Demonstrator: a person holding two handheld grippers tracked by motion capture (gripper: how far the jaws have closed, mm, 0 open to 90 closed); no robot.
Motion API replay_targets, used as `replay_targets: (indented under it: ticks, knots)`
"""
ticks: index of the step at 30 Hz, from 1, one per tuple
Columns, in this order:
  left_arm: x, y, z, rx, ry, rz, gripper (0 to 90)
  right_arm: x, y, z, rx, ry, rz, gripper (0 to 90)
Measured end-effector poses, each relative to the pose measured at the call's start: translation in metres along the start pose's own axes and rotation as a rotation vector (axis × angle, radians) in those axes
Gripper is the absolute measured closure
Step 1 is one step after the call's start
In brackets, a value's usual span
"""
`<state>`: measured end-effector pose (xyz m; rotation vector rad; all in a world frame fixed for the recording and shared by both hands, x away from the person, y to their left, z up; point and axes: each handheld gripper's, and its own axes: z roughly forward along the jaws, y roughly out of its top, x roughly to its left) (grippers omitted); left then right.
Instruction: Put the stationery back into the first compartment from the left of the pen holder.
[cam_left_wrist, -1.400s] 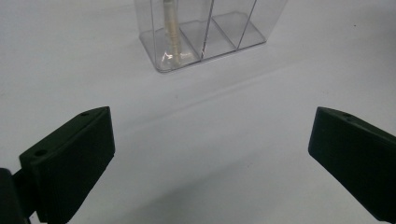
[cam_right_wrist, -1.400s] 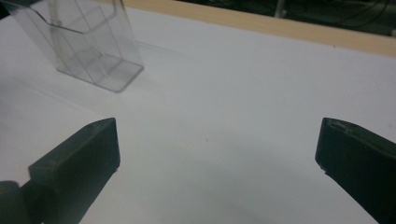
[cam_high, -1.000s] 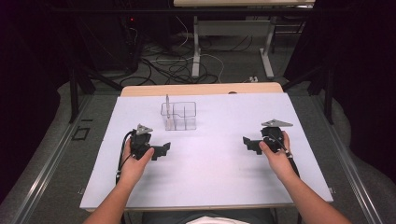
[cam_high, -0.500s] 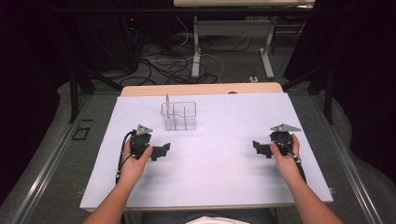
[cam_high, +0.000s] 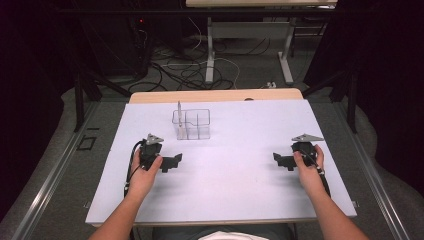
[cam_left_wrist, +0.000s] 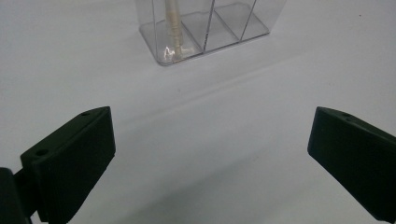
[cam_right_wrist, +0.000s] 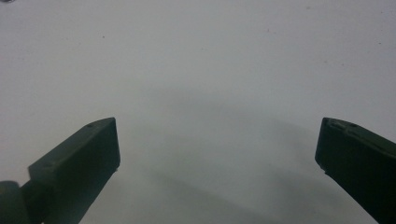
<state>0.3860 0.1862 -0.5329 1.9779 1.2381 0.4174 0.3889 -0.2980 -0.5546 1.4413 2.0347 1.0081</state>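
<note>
My left tongs (cam_high: 172, 162) wide open, empty, resting on white table (cam_high: 240, 190); my right tongs (cam_high: 281, 160) likewise gaping, empty, well apart at right edge. Clear divided box (cam_high: 192, 124) just ahead of left tongs. Left gripper view shows pale stick (cam_left_wrist: 173, 25) in box's end compartment; right gripper view bare table. Stick upright, long axis vertical, top above box rim.

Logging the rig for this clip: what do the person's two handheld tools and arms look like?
Both are black. The left tool and the right tool each end in two broad, flat black jaws with small holes near the tips. A grey three-cornered plate sits on top of each, and a black cable trails from the left one along the forearm. The forearms are bare, with no sleeves in view.
</note>
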Motion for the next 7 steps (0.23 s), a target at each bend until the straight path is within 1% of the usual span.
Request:
replay_targets:
  ticks: [4, 5, 6, 7]
  knots:
    - [0.002, -0.0002, -0.001, 0.005, 0.001, 0.013, 0.6, -0.0019, -0.0001, 0.0002, -0.004, -0.001, 0.003, 0.0]
    - [0.0018, -0.0004, -0.0008, 0.005, 0.0, 0.006, 0.6, -0.0018, -0.0001, 0.0001, -0.002, -0.003, 0.007, 0.0]
    - [0.0019, -0.0004, -0.0006, 0.006, 0.0, 0.008, 0.6, -0.0024, -0.0001, -0.0002, -0.002, -0.002, 0.005, 0.0]
    - [0.0024, -0.0002, -0.0009, 0.012, 0.0, 0.016, 0.6, -0.003, 0.0, -0.0005, -0.002, -0.004, 0.004, 0.0]
